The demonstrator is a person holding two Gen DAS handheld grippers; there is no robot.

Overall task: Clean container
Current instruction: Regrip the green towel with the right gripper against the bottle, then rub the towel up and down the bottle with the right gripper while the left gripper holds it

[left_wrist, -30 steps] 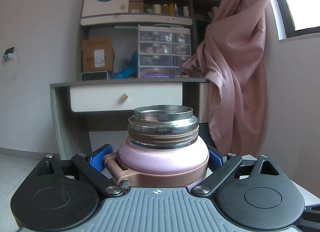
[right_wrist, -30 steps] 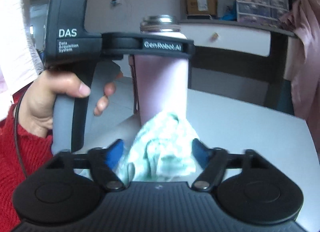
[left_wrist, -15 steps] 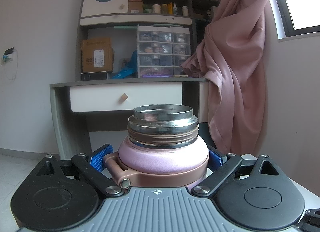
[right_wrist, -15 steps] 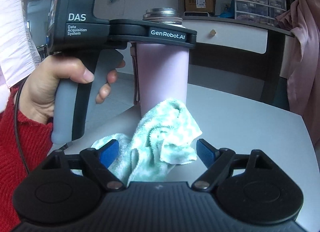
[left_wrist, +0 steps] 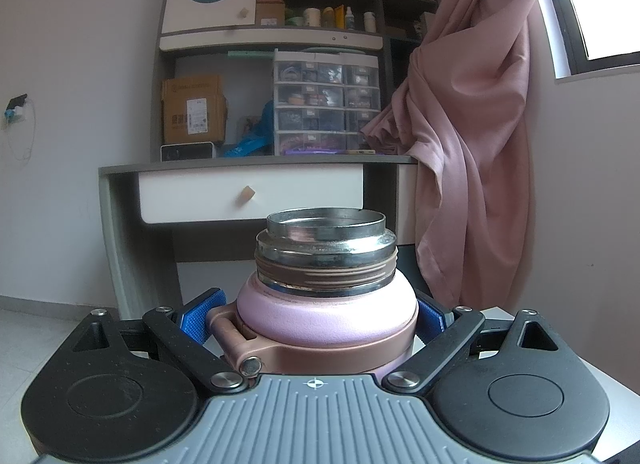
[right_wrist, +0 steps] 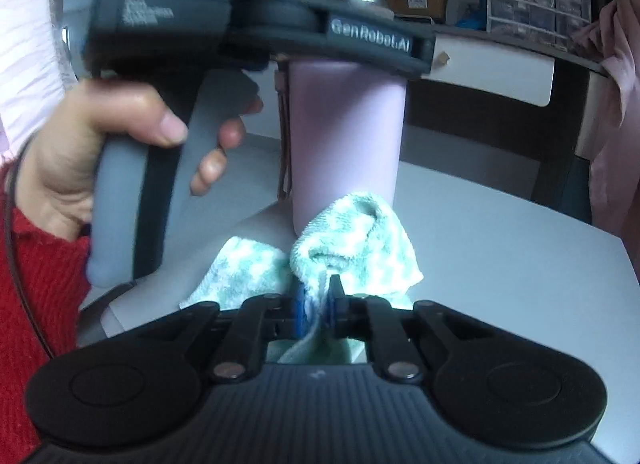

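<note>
Standing behind everything you hold is the desk with its hutch [left_wrist: 248, 168], its white drawer [left_wrist: 252, 196] shut under a cardboard box [left_wrist: 192, 110] and a clear organiser of small drawers [left_wrist: 326, 102]; a pink curtain [left_wrist: 472, 136] hangs bunched at its right end; nearer to you, the pale tabletop [right_wrist: 500, 248] carries the task's thing, a pink insulated bottle [right_wrist: 344, 132], upright with its lid off, so the steel mouth and bare thread show in the left wrist view; your left gripper [left_wrist: 316, 314] is clamped on that bottle just below its shoulder, a blue pad pressed to each side, and your left hand [right_wrist: 100, 144], red knitted sleeve at the wrist, wraps the grey handle; at the foot of the bottle, touching its base, lies a crumpled green-and-white cloth [right_wrist: 356, 240]; your right gripper [right_wrist: 318, 304] has just snapped closed on that cloth, its blue pads nearly meeting and pinching a fold of it between them, while the rest of the cloth rests loose on the tabletop.
</note>
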